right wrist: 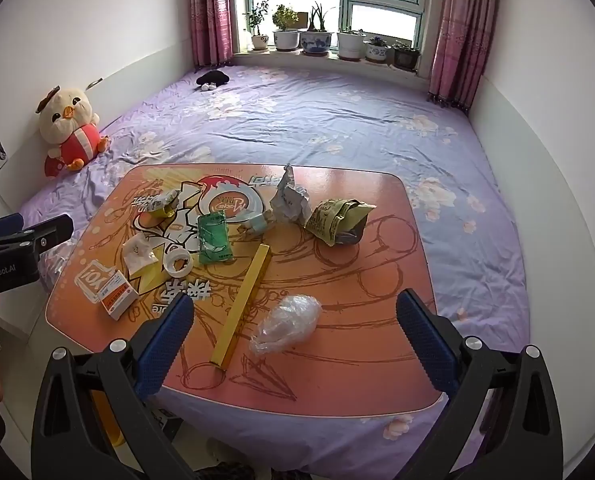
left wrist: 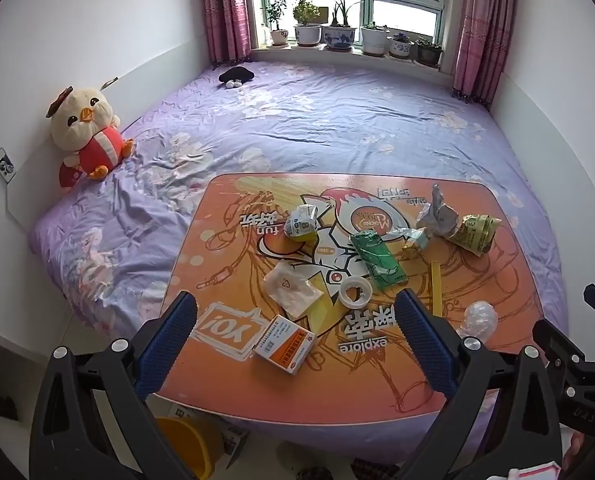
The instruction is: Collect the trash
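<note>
An orange cartoon-printed low table (left wrist: 225, 264) (right wrist: 377, 320) stands on the bed with trash spread over it. A white and orange box (left wrist: 284, 345) (right wrist: 113, 289), a tape ring (left wrist: 355, 292) (right wrist: 178, 261), a clear flat bag (left wrist: 293, 288), a green wrapper (left wrist: 377, 259) (right wrist: 214, 239), a yellow strip (right wrist: 243, 304), a clear crumpled bag (right wrist: 287, 322) (left wrist: 479, 317), crumpled paper (left wrist: 437, 210) (right wrist: 291, 198) and a yellow-green packet (left wrist: 473, 230) (right wrist: 339, 216) lie there. My left gripper (left wrist: 295, 346) hangs open above the box. My right gripper (right wrist: 295, 344) hangs open above the clear bag.
A yellow bin (left wrist: 193, 446) stands on the floor under the table's near edge. A plush chick (left wrist: 87, 132) sits against the left wall. A purple sheet (left wrist: 337, 120) covers the bed. Potted plants (left wrist: 337, 32) line the windowsill. The left gripper's body (right wrist: 13, 252) shows at the right view's left edge.
</note>
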Demonstrator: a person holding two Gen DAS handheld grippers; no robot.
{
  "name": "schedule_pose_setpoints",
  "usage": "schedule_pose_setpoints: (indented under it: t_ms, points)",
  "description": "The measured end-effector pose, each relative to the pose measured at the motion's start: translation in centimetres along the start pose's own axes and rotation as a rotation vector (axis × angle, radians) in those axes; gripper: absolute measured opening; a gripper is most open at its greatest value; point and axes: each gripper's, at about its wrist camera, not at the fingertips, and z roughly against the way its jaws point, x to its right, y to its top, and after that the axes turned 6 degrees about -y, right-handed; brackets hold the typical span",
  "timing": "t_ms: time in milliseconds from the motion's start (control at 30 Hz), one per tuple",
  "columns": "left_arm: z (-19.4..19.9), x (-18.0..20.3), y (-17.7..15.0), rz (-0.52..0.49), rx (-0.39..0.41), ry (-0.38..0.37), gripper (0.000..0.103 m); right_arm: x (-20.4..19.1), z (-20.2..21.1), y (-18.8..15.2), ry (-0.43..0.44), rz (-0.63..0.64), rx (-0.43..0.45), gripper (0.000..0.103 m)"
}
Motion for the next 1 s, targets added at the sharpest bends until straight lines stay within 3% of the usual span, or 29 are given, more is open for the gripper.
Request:
schedule_pose_setpoints:
  t_ms: [1000]
  points:
    - [0.02,-0.16,0.05,0.005,-0.005,-0.005,0.098,0.11,-0.27,-0.26,-0.001,0.0,-0.013,0.1]
